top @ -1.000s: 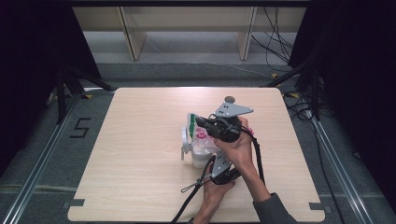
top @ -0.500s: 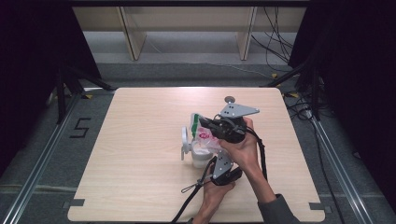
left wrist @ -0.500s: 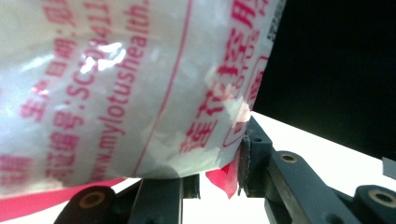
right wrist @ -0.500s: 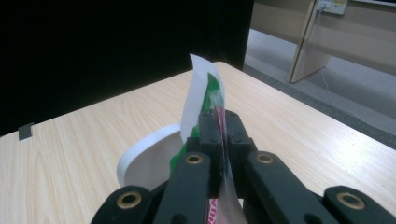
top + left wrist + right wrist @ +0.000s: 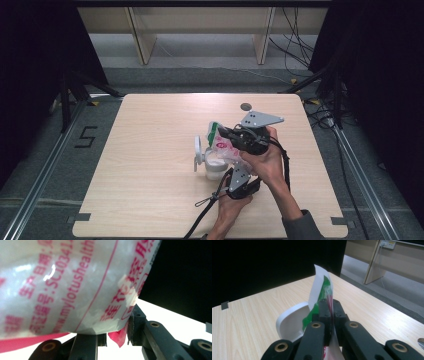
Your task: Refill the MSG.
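Both tongs [image 5: 227, 136] pinching bag [image 5: 223, 145], over cup [image 5: 214, 165]

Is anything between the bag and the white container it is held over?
Nothing visible: the bag, clamped in the right hand-held gripper, hangs directly over the white container, whose lid is swung aside.

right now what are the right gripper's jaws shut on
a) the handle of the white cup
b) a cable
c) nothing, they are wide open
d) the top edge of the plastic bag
d: in the right gripper view the right gripper has its jaws pressed together on the thin white and green top edge of the plastic bag, with the white cup behind and below it, untouched by those jaws.
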Tool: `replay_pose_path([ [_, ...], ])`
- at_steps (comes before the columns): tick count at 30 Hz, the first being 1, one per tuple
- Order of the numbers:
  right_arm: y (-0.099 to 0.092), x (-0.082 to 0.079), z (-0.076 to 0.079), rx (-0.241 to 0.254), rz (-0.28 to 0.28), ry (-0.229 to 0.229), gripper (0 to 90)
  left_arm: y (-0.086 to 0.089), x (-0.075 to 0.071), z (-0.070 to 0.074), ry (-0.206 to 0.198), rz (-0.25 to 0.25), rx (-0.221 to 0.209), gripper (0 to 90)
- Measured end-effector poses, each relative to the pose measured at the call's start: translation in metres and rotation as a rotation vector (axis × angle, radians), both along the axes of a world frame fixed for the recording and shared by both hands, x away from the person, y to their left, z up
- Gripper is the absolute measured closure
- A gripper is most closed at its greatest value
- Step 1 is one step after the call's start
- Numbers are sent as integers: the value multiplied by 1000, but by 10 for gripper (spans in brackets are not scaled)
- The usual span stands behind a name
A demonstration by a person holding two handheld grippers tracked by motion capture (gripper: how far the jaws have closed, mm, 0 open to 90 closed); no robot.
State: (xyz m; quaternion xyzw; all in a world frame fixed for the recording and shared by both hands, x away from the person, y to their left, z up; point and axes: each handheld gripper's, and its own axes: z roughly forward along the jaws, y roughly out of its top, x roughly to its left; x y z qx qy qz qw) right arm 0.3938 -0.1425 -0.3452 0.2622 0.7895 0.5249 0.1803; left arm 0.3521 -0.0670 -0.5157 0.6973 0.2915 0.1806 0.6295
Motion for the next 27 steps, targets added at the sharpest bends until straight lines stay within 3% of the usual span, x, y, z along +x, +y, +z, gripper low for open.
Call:
replay_pose_path([
  [2,-5,-3,2,1,-2,16,896,0,1,-2,2,-2,-9,723],
  [3,-8,-2,2,5,-1,-13,897,0,1,-2,8,-3,0,721],
  [8,-22,-6,6,20,-6,-24,898,0,0,-4,11,-9,9,715],
  [10,-28,-10,7,34,-13,0,898,-1,0,-4,5,-6,11,710],
  [13,-37,-13,11,29,-27,-44,899,0,-1,-4,10,-7,20,703],
  [14,-39,-16,12,42,-36,-25,899,0,-1,-4,10,-4,21,702],
  [16,-45,-17,12,51,-32,-51,900,0,-1,-4,14,-6,17,692],
  [18,-49,-19,13,67,-56,-32,900,1,-2,-3,12,-8,34,688],
  [21,-57,-19,13,97,-49,-34,900,1,-3,-1,15,10,72,674],
  [24,-61,-21,13,87,-61,-39,900,2,-3,-1,27,13,95,662],
  [27,-65,-25,12,112,-57,-11,900,3,-2,-2,27,15,97,647],
])
